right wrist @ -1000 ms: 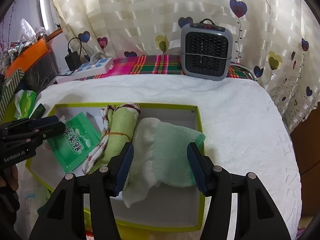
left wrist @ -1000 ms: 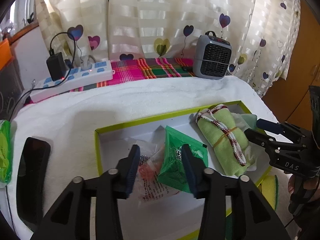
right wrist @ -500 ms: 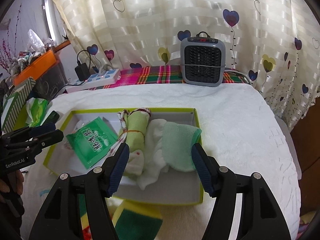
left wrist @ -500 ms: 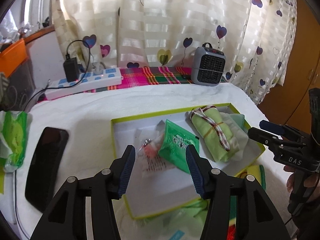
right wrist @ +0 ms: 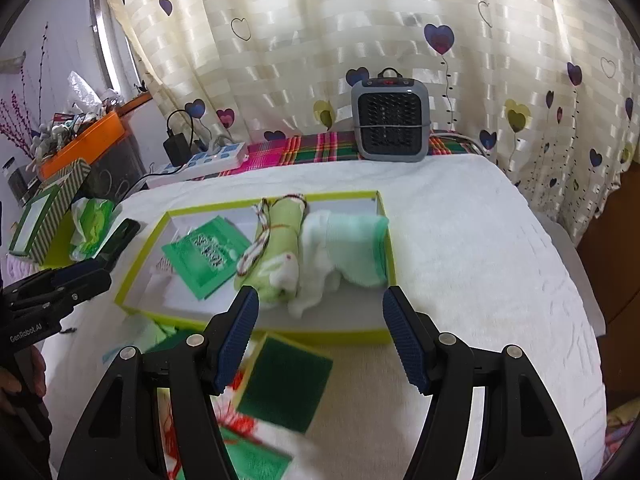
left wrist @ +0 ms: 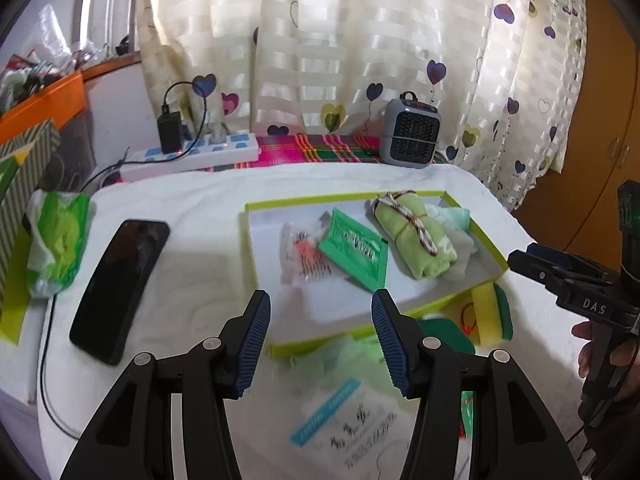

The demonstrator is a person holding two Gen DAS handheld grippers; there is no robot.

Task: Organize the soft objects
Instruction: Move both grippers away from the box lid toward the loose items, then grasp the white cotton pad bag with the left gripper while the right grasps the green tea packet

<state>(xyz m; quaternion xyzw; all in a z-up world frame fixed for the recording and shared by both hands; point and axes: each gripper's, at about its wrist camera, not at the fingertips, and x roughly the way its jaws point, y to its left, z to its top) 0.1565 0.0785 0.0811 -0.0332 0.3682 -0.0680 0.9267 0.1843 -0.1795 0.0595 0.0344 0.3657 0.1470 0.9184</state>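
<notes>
Short of the box [right wrist: 384,248], both grippers hang open and empty, the right gripper [right wrist: 320,340] directly above the sponge [right wrist: 286,384], whose long axis runs roughly along its fingers, the left gripper [left wrist: 318,342] further off above flat packets [left wrist: 348,412]. Inside the box lie a sachet [right wrist: 204,252], a tied green roll [right wrist: 276,248] and a pale cloth [right wrist: 344,252], side by side.

White terry-covered table [right wrist: 460,240]. Lime-rimmed box [right wrist: 386,240] near the middle; black phone [left wrist: 120,284] and green tissue pack [left wrist: 56,248] toward the left edge; power strip [left wrist: 192,156] and grey heater [right wrist: 390,120] along the far edge; scouring sponge [right wrist: 286,386] by the near edge.
</notes>
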